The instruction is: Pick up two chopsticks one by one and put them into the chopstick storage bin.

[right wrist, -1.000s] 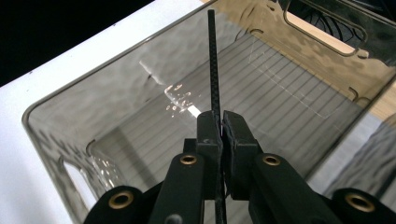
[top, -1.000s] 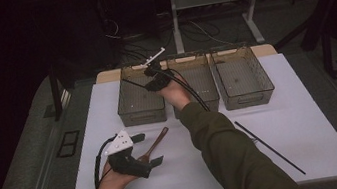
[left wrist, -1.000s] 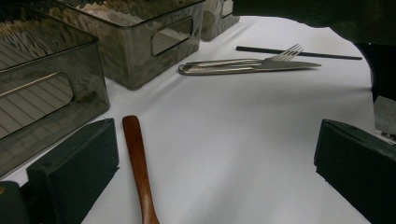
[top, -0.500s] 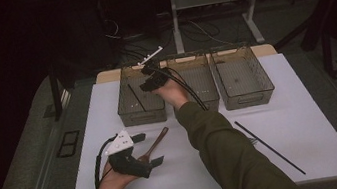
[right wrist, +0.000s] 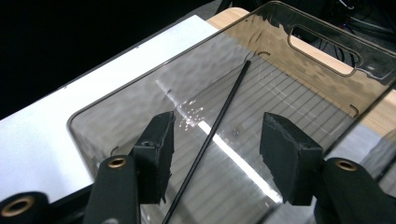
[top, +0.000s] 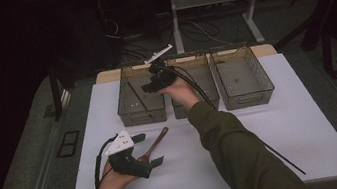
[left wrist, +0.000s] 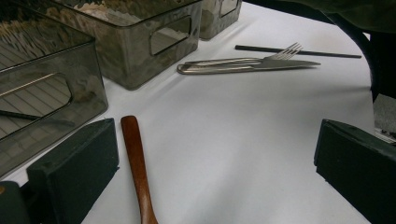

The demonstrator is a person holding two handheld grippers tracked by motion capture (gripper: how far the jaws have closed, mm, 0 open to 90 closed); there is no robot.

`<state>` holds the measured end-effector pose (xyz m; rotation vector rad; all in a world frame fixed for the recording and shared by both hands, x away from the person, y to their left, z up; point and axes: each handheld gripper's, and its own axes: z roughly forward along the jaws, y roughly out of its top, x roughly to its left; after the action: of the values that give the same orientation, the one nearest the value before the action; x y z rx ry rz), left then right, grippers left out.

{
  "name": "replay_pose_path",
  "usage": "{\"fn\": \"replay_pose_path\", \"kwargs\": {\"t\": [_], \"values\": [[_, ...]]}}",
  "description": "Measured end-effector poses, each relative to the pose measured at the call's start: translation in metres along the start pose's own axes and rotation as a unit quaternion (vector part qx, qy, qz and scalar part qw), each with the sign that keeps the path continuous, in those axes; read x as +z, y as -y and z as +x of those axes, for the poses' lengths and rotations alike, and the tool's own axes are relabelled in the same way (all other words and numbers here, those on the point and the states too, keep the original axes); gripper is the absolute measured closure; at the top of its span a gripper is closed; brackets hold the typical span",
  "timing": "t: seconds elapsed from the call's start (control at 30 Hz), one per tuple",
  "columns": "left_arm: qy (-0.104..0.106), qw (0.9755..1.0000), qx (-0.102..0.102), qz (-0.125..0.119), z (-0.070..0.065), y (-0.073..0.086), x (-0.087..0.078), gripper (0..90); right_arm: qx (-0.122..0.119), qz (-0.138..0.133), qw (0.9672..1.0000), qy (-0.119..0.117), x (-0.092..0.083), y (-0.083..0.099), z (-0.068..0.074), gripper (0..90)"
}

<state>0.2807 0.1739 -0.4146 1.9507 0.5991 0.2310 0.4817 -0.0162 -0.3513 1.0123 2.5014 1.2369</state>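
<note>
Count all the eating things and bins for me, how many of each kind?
Clear bins: 3
Black chopsticks: 2, one in the left bin, one on the table
Wooden spoon: 1
Fork: 1
Knife: 1
Total: 8

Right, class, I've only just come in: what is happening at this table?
A person is sorting utensils into three clear bins. The right claw hovers over the left bin; its jaws have just been opening, and a black chopstick lies loose in the bin below them. The left claw rests open on the white table beside a wooden spoon. A fork, a knife and another chopstick remain on the table.
</note>
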Motion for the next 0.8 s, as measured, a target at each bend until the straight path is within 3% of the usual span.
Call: {"fn": "replay_pose_path", "kwargs": {"t": [0.23,0.3,0.57,0.7,0.8], "values": [[-0.003,1.0,0.001,0.002,0.0,0.0,0.0,0.0,-0.007,-0.005,0.9997,-0.022,-0.026,0.014,-0.002,41.4],[-0.003,1.0,0.0,0.003,0.0,0.0,0.001,0.0,-0.007,-0.006,0.9994,-0.033,-0.043,0.023,-0.004,39.9],[-0.005,1.0,-0.002,0.005,-0.001,0.001,0.001,0.0,-0.008,-0.02,0.9993,-0.031,-0.079,0.047,-0.009,41.2],[-0.004,1.0,-0.005,0.003,-0.001,0.001,0.001,0.0,0.007,-0.016,0.9993,-0.034,-0.105,0.065,-0.015,48.2],[-0.005,1.0,-0.007,0.002,0.0,0.001,0.001,0.0,0.004,-0.017,0.9995,-0.027,-0.115,0.072,-0.017,50.2]]}}
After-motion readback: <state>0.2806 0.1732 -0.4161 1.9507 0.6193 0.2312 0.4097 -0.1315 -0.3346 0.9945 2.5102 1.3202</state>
